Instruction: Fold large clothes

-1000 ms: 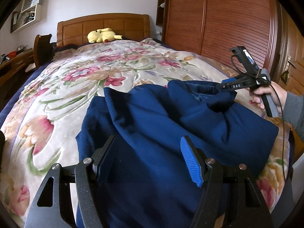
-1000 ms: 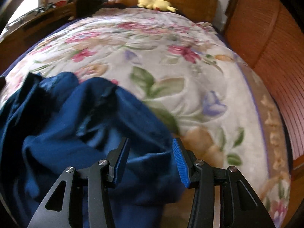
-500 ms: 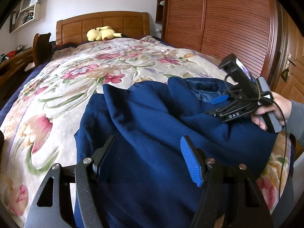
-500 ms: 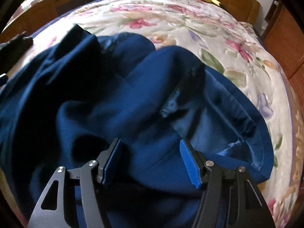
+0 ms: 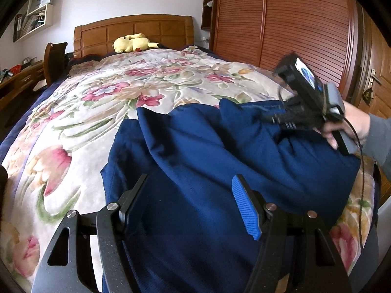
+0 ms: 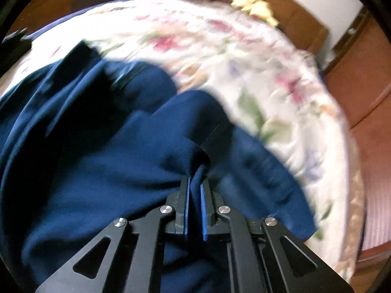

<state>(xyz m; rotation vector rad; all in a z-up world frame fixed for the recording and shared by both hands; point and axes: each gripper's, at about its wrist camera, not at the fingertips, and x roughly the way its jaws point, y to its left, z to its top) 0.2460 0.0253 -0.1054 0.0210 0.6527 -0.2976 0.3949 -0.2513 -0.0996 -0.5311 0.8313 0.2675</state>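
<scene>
A large navy blue garment (image 5: 195, 151) lies rumpled on the near end of the floral bedspread (image 5: 102, 112). My left gripper (image 5: 190, 195) hovers over its near part, jaws wide apart, pads touching nothing. In the right wrist view, my right gripper (image 6: 195, 182) is closing its jaws, and the blue pads (image 6: 187, 195) pinch a raised fold of the navy garment (image 6: 117, 151). The left wrist view shows the right gripper (image 5: 272, 118) at the garment's far right edge, held by a hand (image 5: 352, 122) in a grey sleeve.
The bed fills the view, with a wooden headboard (image 5: 134, 31) and a yellow plush toy (image 5: 133, 45) at the far end. A slatted wooden wardrobe (image 5: 293, 24) runs along the right. A chair (image 5: 52, 61) and desk stand at the left.
The right gripper swung down onto the garment's right edge and its jaws went from wide apart to pinched on a fold. The left gripper stayed still.
</scene>
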